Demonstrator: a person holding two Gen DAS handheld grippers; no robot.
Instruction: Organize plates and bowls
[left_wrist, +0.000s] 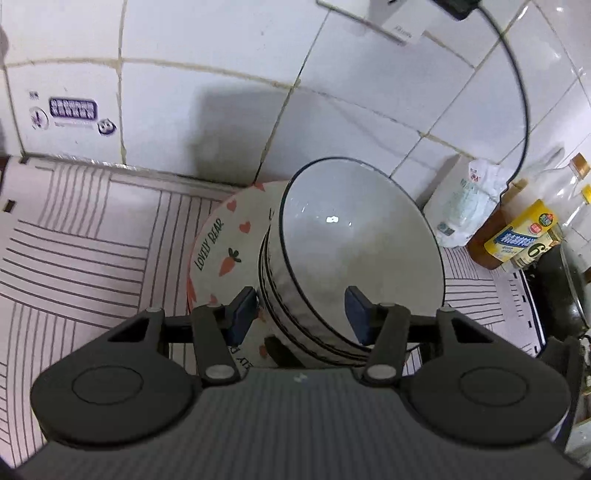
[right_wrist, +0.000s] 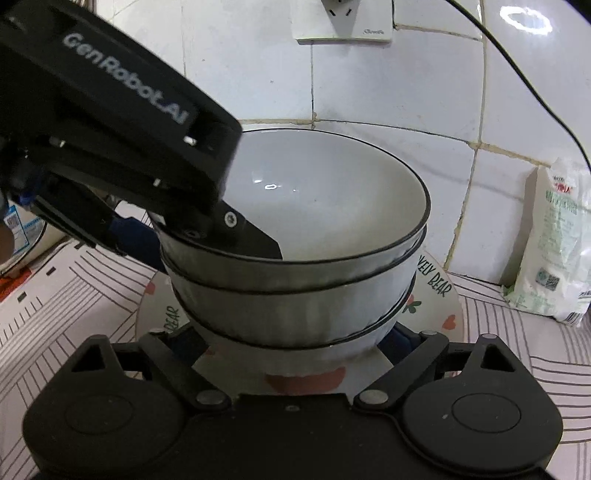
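A stack of three white bowls with dark rims (left_wrist: 354, 254) (right_wrist: 317, 236) sits on a "Lovely Bear" plate with hearts and carrots (left_wrist: 229, 240) (right_wrist: 439, 291). My left gripper (left_wrist: 301, 314) is open, one finger outside the top bowl's wall and one inside over the rim, not pressed against it. It enters the right wrist view from the upper left (right_wrist: 221, 236), a finger inside the bowl. My right gripper (right_wrist: 295, 343) is open, low, its fingers either side of the bottom bowl's base just above the plate.
A striped pink mat (left_wrist: 92, 236) (right_wrist: 517, 343) covers the counter before a white tiled wall. A white bag (left_wrist: 465, 206) (right_wrist: 557, 240), bottles (left_wrist: 517, 236) and a dark pan (left_wrist: 561, 291) stand at the right. A wall socket (right_wrist: 341, 18) and black cable (right_wrist: 535, 85) are above.
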